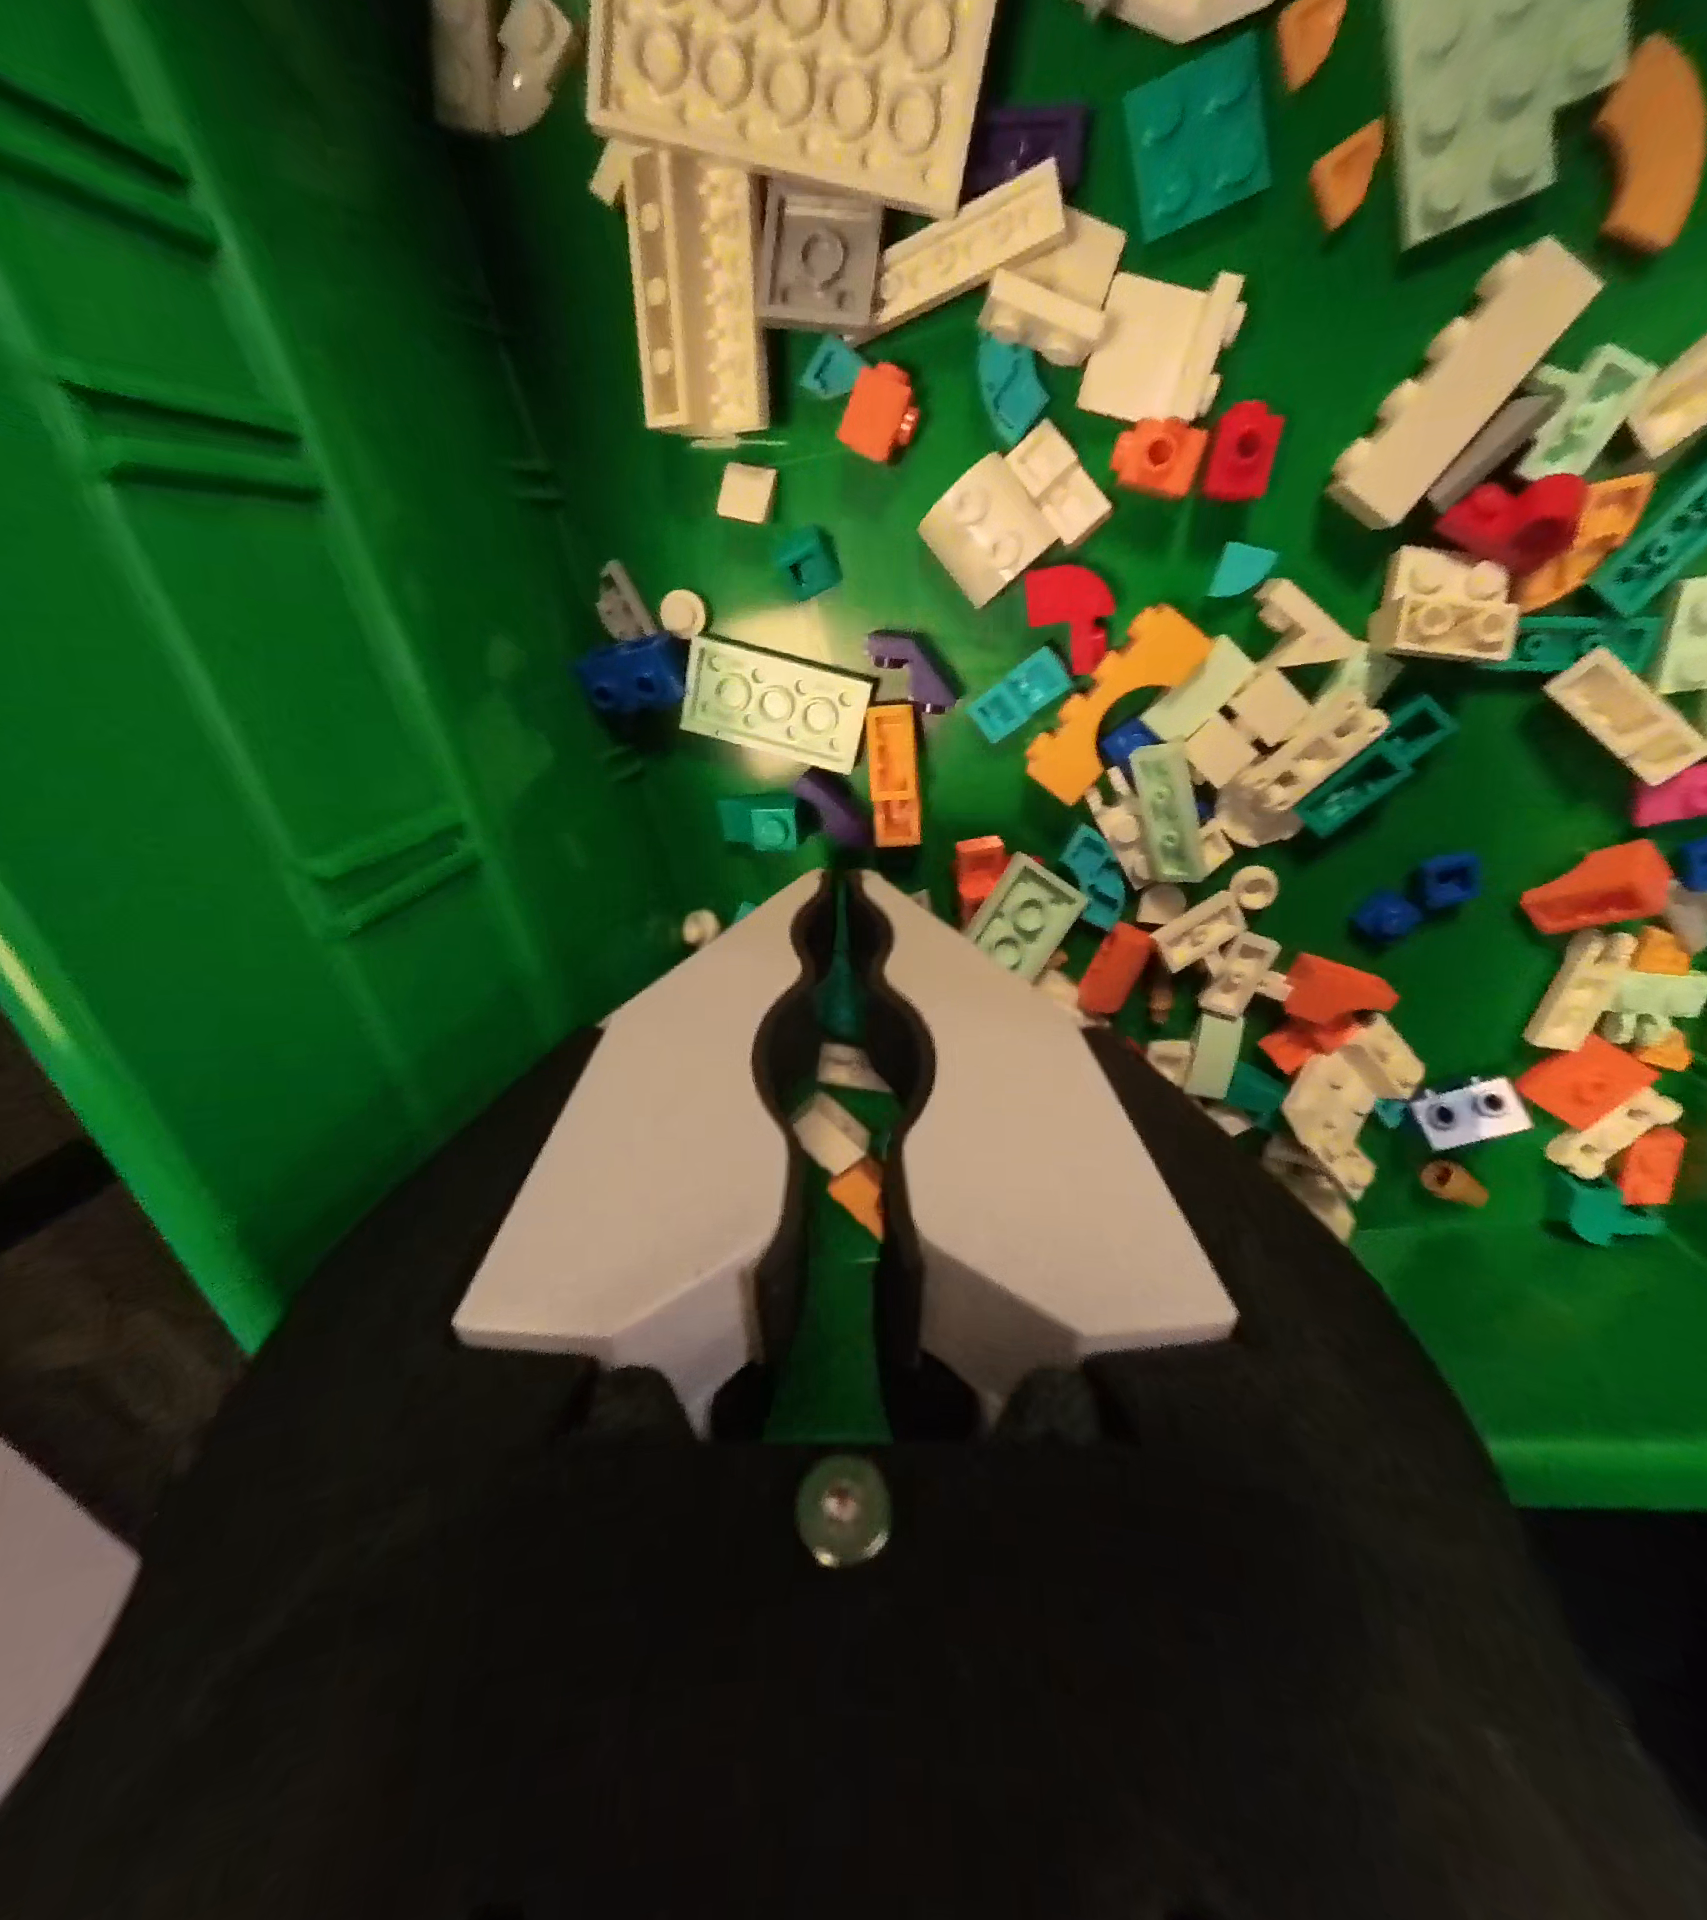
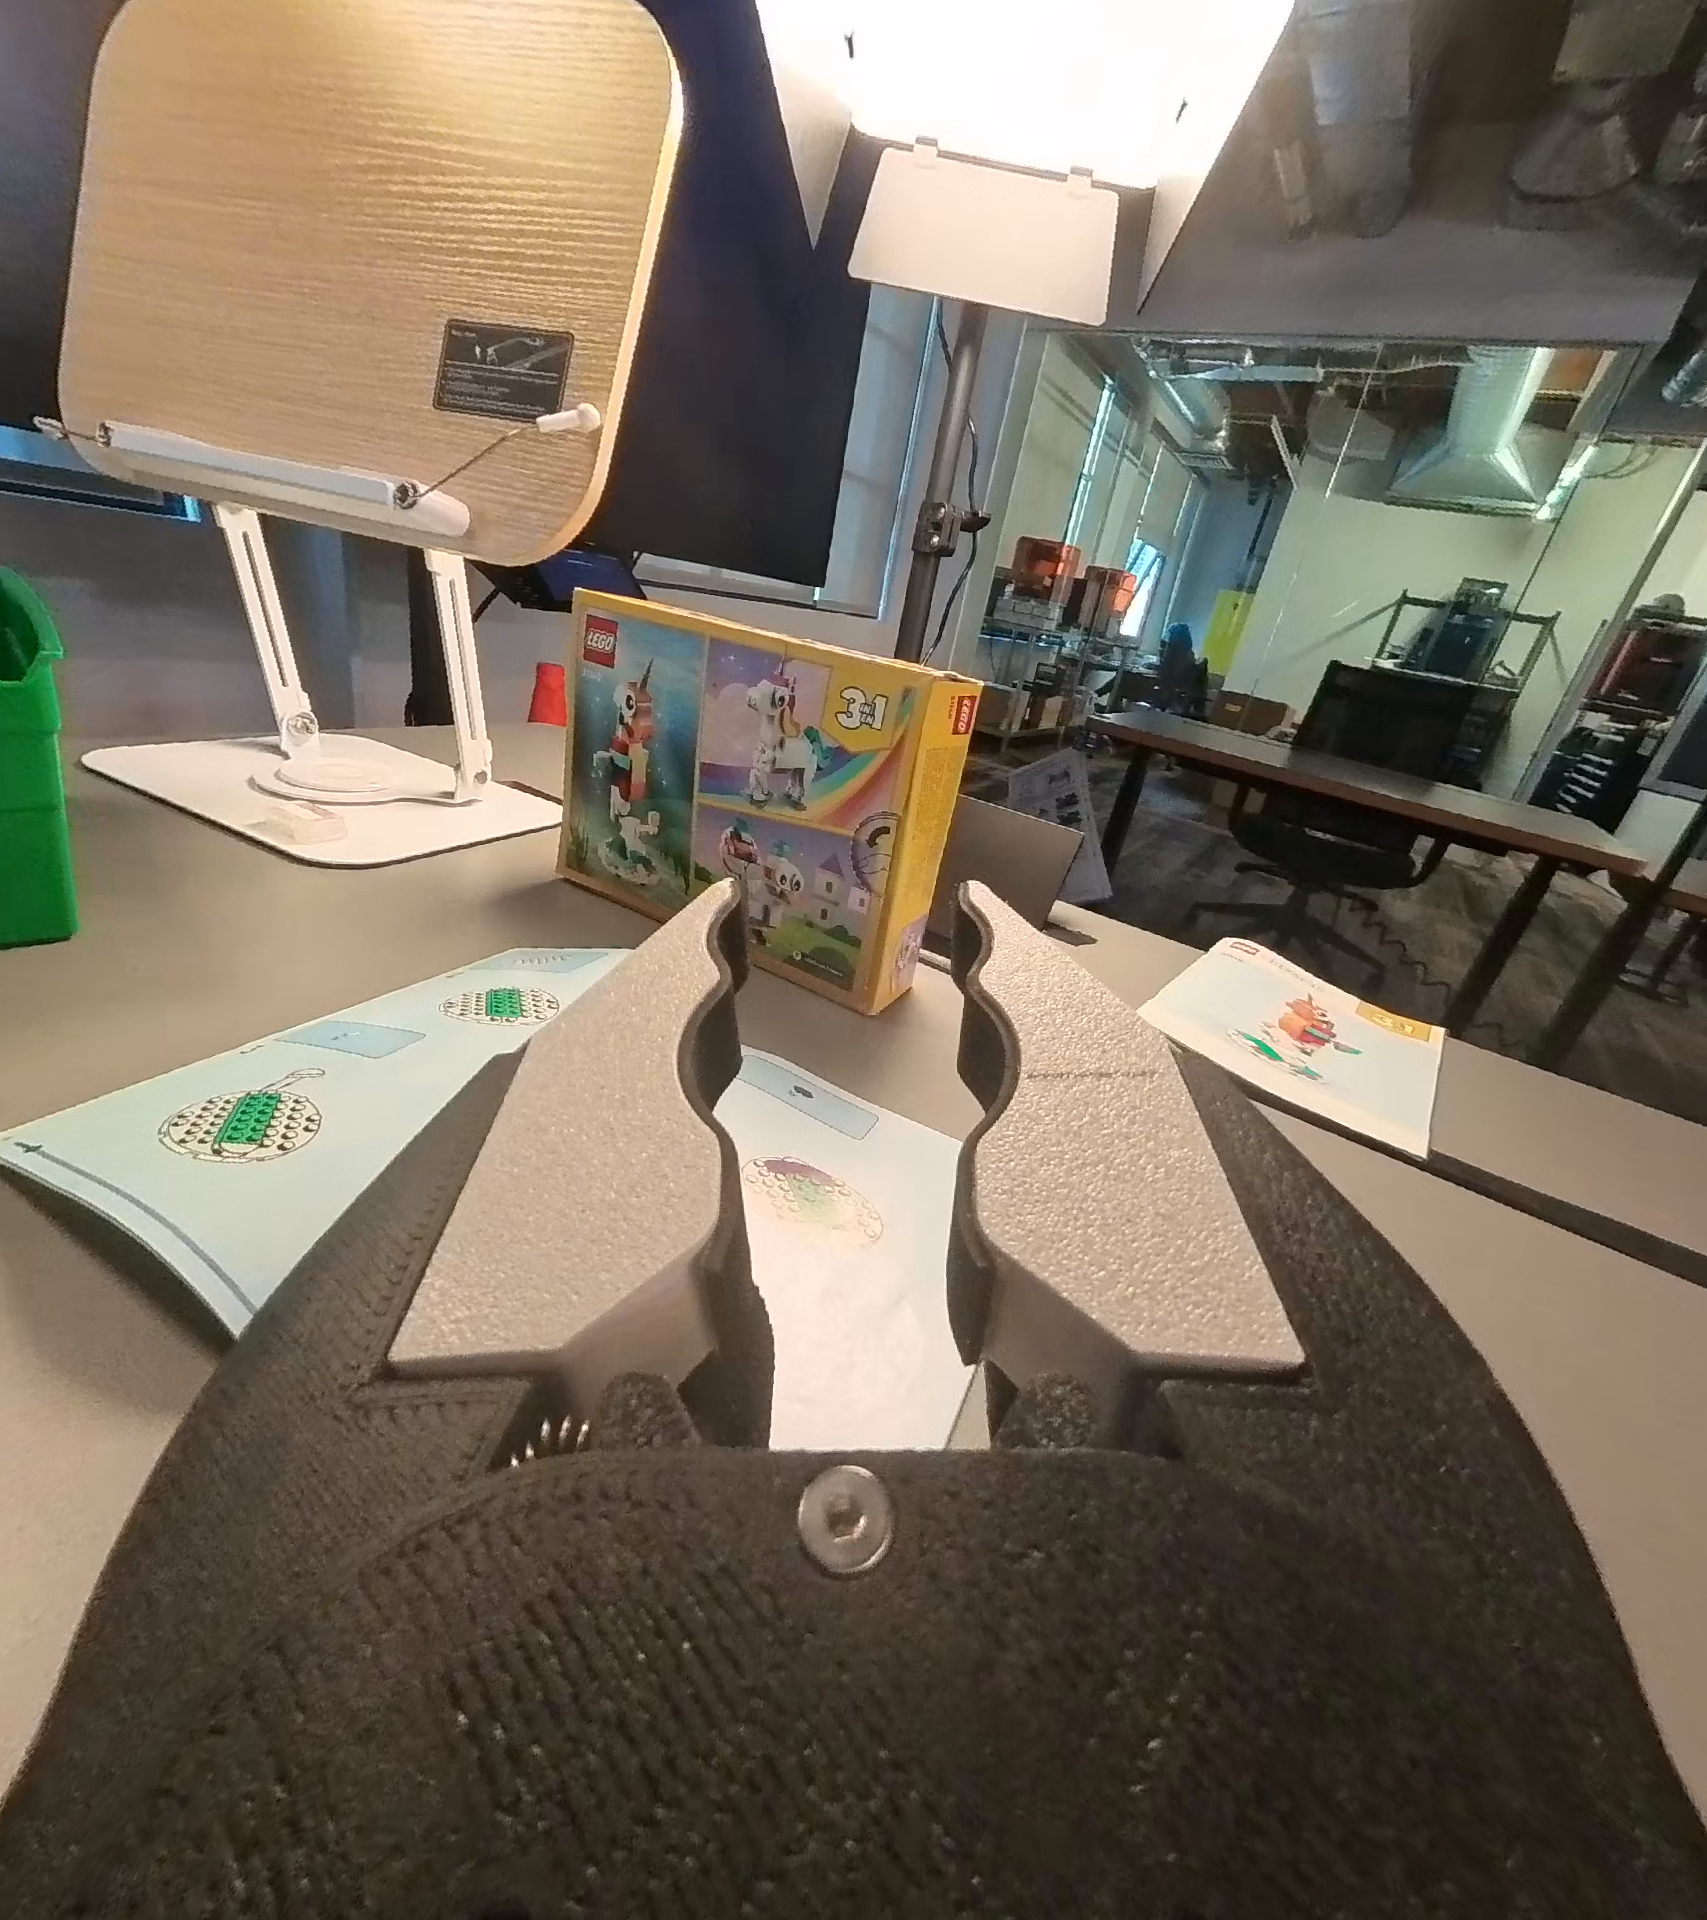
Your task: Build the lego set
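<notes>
Left wrist view has the left gripper [image 1: 841, 883] pinched shut, seemingly empty, over the green bin [image 1: 205, 623] of crowded bricks [image 1: 1171, 790], so a blind grab could snag neighbours, while the right gripper [image 2: 851, 914] gapes idle above the booklet [image 2: 205, 1143].

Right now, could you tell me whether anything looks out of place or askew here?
Nothing looks damaged or spilled. The bricks lie loose inside the green bin, as expected. The open booklet lies at a slant on the table, one edge lifting slightly; the box stands upright.
</notes>
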{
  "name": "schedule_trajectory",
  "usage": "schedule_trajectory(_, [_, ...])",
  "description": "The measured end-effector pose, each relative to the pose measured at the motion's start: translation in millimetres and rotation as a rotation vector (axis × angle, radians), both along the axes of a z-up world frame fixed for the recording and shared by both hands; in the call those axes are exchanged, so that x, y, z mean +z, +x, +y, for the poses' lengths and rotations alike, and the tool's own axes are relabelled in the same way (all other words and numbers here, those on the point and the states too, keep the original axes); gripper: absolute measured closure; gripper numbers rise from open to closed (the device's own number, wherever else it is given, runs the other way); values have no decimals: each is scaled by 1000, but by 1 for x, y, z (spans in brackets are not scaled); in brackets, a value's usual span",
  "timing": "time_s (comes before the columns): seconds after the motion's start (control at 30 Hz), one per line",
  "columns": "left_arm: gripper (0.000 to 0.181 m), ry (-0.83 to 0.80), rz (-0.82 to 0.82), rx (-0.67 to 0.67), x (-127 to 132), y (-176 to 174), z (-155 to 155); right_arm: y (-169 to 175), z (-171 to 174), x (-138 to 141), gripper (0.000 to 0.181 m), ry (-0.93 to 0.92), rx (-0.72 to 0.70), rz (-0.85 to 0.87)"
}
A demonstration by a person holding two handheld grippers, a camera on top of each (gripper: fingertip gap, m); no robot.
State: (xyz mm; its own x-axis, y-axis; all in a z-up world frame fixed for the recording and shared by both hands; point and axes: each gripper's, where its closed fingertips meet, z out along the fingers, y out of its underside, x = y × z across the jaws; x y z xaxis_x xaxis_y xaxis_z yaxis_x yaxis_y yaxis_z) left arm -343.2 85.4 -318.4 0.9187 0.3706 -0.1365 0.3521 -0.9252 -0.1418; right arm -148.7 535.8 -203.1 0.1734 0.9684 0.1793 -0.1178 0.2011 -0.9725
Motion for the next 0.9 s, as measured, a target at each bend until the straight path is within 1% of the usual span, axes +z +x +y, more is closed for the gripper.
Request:
schedule_trajectory(0.1, [177,23,-7,31,-3,-1,3,0,0,0,144,1,1,-1])
schedule_trajectory(0.27, [173,-8,2,13,-3,-1,2,0,0,0,144,-3,0,1])
schedule_trajectory(0.47, [175,-13,50,36,-2,-13,5,0,0,0,144,-4,2,1])
schedule_trajectory(0.6, [177,51,125,45,7,-26,18,0,0,0,144,-5,2,0])
schedule_trajectory(0.73, [181,23,59,94,3,-20,15,0,0,0,144,-7,3,0])
schedule_trajectory(0.8, [181,27,68,116,3,-24,14,0,0,0,144,-7,4,0])
schedule_trajectory(0.9, [181,71,80,114,6,-27,19,-1,0,0,144,-9,8,0])
